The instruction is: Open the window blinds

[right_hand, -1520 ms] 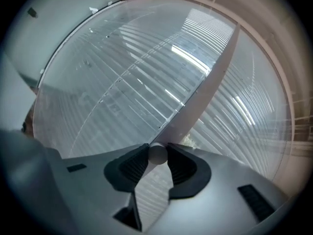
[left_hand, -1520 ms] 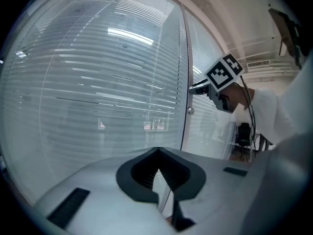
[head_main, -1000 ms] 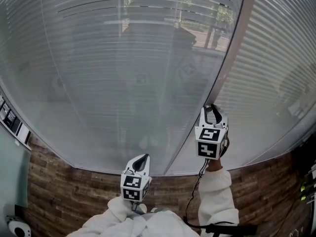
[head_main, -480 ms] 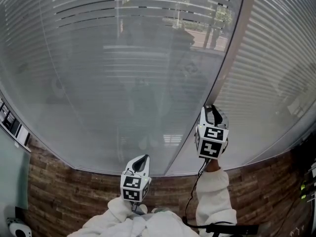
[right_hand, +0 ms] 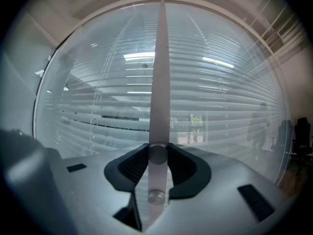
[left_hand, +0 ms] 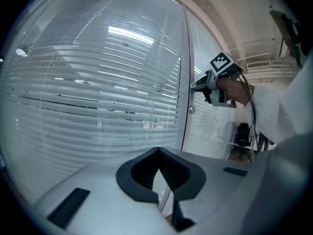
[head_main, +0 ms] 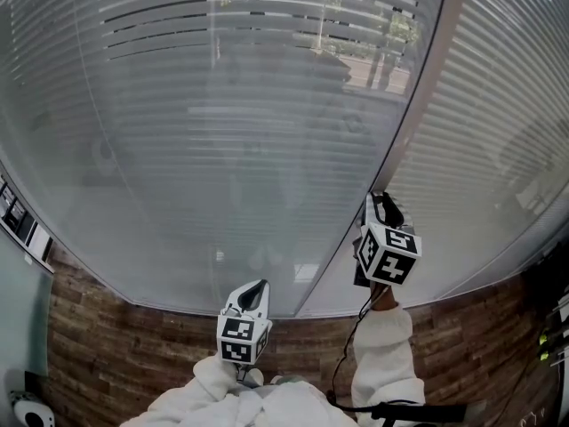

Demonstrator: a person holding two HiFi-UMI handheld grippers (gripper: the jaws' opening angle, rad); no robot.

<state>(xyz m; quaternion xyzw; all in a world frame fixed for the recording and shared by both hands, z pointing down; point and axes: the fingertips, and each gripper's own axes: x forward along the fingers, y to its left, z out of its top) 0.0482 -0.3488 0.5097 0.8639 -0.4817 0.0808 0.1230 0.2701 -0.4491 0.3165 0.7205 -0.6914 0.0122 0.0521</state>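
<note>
White slatted blinds (head_main: pixel 222 105) hang behind glass, and through the partly tilted upper slats I see trees and a street. A grey upright frame post (head_main: pixel 418 96) divides this pane from a second pane of blinds (head_main: pixel 498 132). My right gripper (head_main: pixel 380 205) is held level against the post, rolled to one side, and is shut on a round metal knob (right_hand: pixel 157 153). A second small knob (right_hand: pixel 156 196) sits just below it on the post. My left gripper (head_main: pixel 255 290) hangs lower, near the sill, shut with nothing in it. From the left gripper view, the right gripper (left_hand: pixel 195 85) shows at the post.
A brown brick-pattern wall (head_main: pixel 116 345) runs under the window sill. A rack with dark items (head_main: pixel 20 216) is fixed on the left wall and a white device (head_main: pixel 31 410) lies at the bottom left. An office chair (left_hand: pixel 242 133) stands off to the right.
My right gripper has rolled clockwise on the knob without shifting place. The slats of the left pane have tilted further, showing more of the outside. The left gripper has stayed still.
</note>
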